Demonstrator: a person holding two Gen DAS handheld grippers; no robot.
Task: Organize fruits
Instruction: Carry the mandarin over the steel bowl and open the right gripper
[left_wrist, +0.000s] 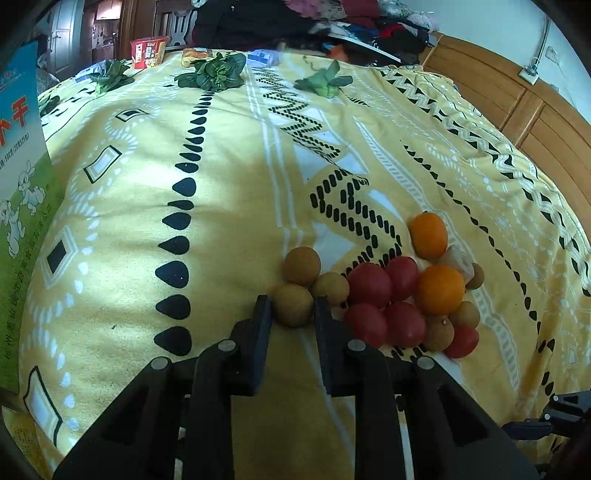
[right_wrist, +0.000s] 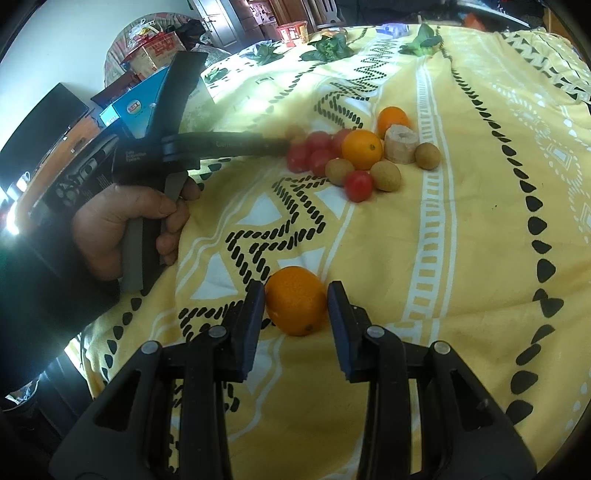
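Note:
On the yellow patterned bedspread (left_wrist: 229, 206) lies a cluster of fruit: several red cherry tomatoes (left_wrist: 369, 284), two oranges (left_wrist: 440, 290), brown longans (left_wrist: 302, 266) and a pale banana piece (left_wrist: 458, 260). My left gripper (left_wrist: 292, 298) is shut on a longan (left_wrist: 291, 312) at the cluster's left edge. In the right wrist view a hand (right_wrist: 122, 221) holds that left gripper (right_wrist: 282, 144) with its tip at the same cluster (right_wrist: 354, 155). Apart from the cluster, a lone orange (right_wrist: 295, 301) rests on the spread, and my right gripper (right_wrist: 295, 291) is shut on it, a pad against each side.
Leafy greens (left_wrist: 212, 72) lie along the far edge of the bed, with a red noodle cup (left_wrist: 147, 51) and a snack packet (left_wrist: 195, 56) behind them. A blue and green box (left_wrist: 18, 184) stands at the left. A wooden headboard (left_wrist: 535, 122) runs along the right.

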